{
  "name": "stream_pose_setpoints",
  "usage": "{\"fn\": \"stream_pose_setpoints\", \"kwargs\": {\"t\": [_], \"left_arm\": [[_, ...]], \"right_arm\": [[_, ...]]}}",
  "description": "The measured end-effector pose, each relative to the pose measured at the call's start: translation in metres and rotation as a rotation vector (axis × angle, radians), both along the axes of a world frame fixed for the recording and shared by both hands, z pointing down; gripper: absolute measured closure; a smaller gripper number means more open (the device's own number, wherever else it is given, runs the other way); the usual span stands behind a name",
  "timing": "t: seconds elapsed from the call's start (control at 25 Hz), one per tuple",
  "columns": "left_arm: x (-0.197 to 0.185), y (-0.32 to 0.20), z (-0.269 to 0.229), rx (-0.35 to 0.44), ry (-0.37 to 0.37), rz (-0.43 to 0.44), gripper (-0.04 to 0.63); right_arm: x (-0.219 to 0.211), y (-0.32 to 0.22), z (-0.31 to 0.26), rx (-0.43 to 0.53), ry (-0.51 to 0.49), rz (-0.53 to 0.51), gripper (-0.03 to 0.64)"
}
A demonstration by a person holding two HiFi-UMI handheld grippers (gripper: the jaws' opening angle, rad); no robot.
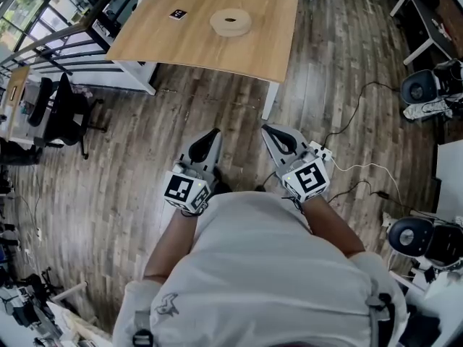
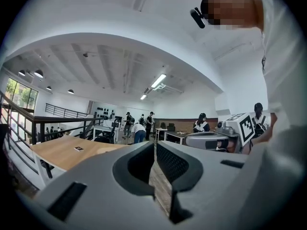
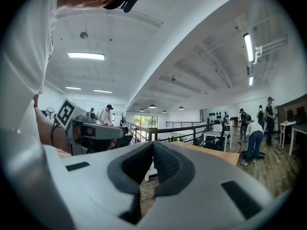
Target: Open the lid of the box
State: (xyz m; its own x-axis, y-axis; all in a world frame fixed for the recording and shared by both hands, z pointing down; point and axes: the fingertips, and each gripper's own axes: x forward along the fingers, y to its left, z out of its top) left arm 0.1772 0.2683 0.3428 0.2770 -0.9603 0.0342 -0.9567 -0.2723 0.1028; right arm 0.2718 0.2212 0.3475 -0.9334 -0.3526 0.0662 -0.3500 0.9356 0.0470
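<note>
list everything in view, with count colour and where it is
table: one, tan wood, top of head view
box: one, round, tan, on the table
marker card: one, black and white, on the table left of the box
chair: one, black, floor at far left
cables: several, black and white, floor at right
bystanders: several, far across the room
left gripper: one, grey, shut, empty, over the floor
right gripper: one, grey, shut, empty, beside it
shirt: one, white, bottom of head view

Open-plan office workspace, wood floor, office chair, metal railing, ceiling strip lights, people at desks
</note>
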Motion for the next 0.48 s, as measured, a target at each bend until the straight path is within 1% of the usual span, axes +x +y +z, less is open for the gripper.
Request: {"fn": "stream_pose_setpoints", "kwargs": {"t": [0.08, 0.12, 0.16, 0.24, 0.28, 0.4, 0.48], "left_arm": [[-0.005, -0.001, 0.001, 0.006, 0.001, 0.005, 0.588], [-0.008, -0.002, 0.002, 0.008, 0.002, 0.006, 0.588], [-0.011, -0.004, 0.003, 0.008, 0.003, 0.007, 0.581], [-0.017, -0.007, 0.006, 0.000, 0.005, 0.017, 0.524], [-0.020, -0.009, 0.007, -0.006, 0.005, 0.025, 0.496], [-0.033, -0.015, 0.011, -0.013, 0.010, 0.049, 0.386], [-0.045, -0.019, 0.015, -0.016, 0.011, 0.058, 0.348]], "right_arm": [[-0.004, -0.003, 0.002, 0.001, -0.002, 0.012, 0.606], [-0.006, -0.005, 0.003, 0.000, -0.003, 0.017, 0.590], [-0.009, -0.007, 0.004, -0.002, -0.003, 0.021, 0.560], [-0.015, -0.013, 0.007, -0.010, 0.002, 0.029, 0.507], [-0.018, -0.016, 0.008, -0.014, 0.007, 0.034, 0.492], [-0.031, -0.022, 0.012, -0.019, 0.015, 0.044, 0.451], [-0.042, -0.026, 0.015, -0.023, 0.022, 0.046, 0.433]]}}
